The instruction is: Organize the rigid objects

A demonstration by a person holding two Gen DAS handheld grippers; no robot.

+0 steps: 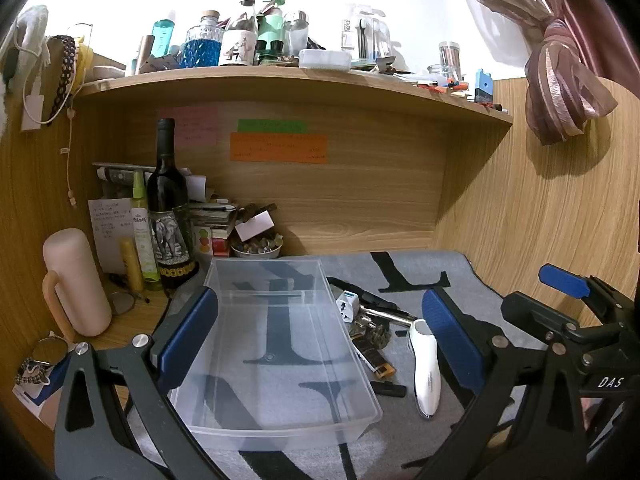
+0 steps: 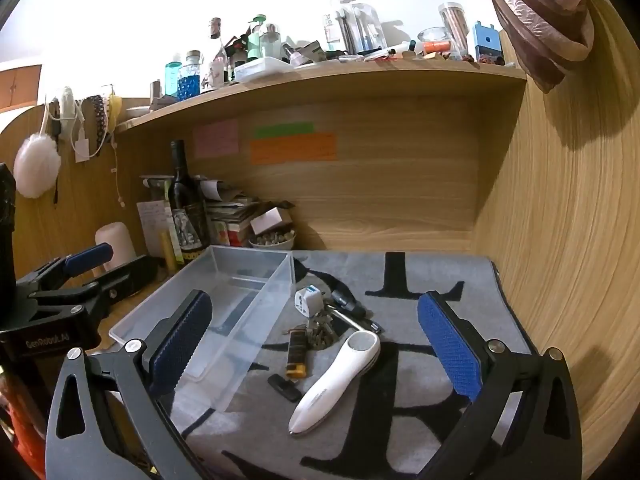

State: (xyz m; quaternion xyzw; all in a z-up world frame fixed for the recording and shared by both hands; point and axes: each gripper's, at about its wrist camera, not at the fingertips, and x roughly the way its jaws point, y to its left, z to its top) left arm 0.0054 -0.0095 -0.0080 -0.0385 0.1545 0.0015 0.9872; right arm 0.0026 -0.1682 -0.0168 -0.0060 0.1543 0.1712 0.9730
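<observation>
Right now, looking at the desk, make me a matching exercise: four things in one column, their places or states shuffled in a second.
1. clear plastic bin
2. white oblong handheld device
3. dark glass wine bottle
4. white travel plug adapter

A. stands upright in the back corner
B. empty, on the grey mat
C. lies flat, nearest the camera
D. just beside the bin's wall

Pairs: 1-B, 2-C, 3-A, 4-D

A dark wine bottle (image 1: 166, 184) stands beside a pink flask (image 1: 76, 280), below a cluttered shelf (image 1: 280, 80).
</observation>
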